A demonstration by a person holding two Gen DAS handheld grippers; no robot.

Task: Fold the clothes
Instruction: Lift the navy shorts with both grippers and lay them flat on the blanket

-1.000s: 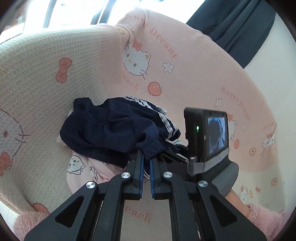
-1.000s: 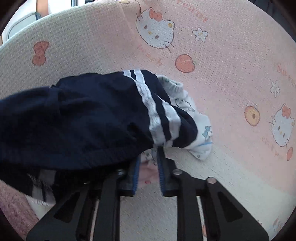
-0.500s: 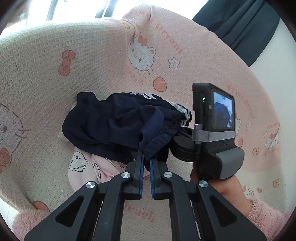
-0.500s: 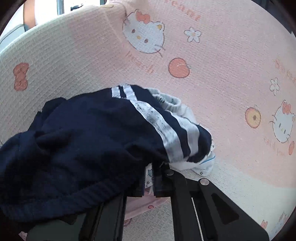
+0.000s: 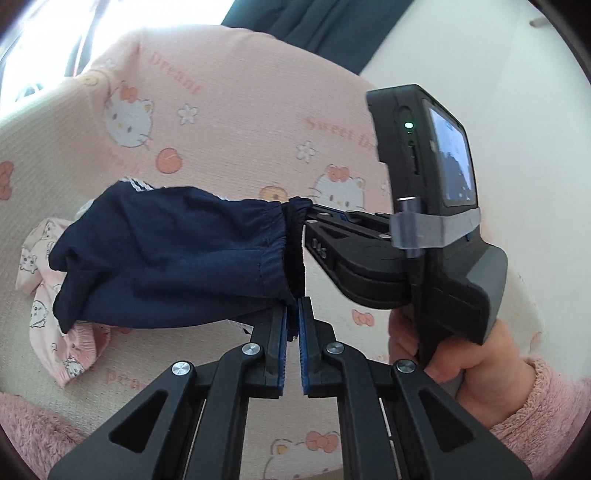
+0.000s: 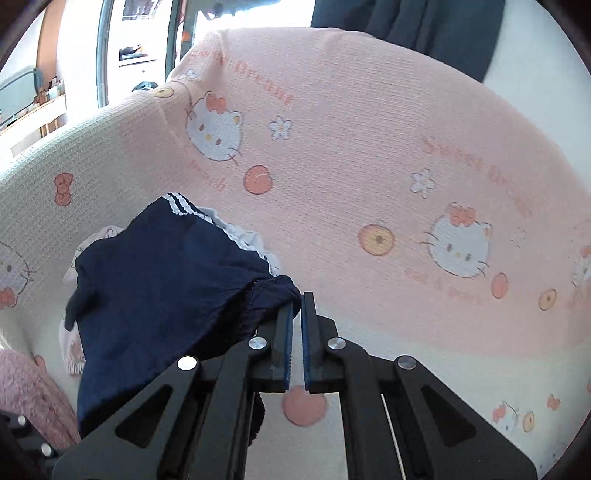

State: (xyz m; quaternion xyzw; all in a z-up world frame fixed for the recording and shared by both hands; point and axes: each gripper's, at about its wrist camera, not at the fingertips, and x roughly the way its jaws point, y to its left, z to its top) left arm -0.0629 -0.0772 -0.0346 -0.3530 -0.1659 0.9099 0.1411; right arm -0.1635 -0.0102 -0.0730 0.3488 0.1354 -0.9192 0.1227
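Navy shorts with white side stripes (image 5: 173, 254) hang lifted above the bed, their elastic waistband stretched between both grippers. My left gripper (image 5: 294, 306) is shut on the lower end of the waistband. My right gripper (image 6: 297, 302) is shut on the other end of the waistband; in the left wrist view the right gripper (image 5: 308, 216) comes in from the right, held by a hand (image 5: 443, 354) in a pink fleece sleeve. The navy shorts (image 6: 162, 280) trail down to the left in the right wrist view.
A pink and cream waffle blanket (image 6: 369, 147) with cat and peach prints covers the bed. Pink printed garments (image 5: 48, 280) lie under the shorts at left. Dark curtains (image 6: 424, 26) and a white wall stand behind; a window is at upper left.
Both grippers have lifted the shorts off the pile and pulled apart, stretching the waistband taut. The right gripper went from around the fabric to shut on it.
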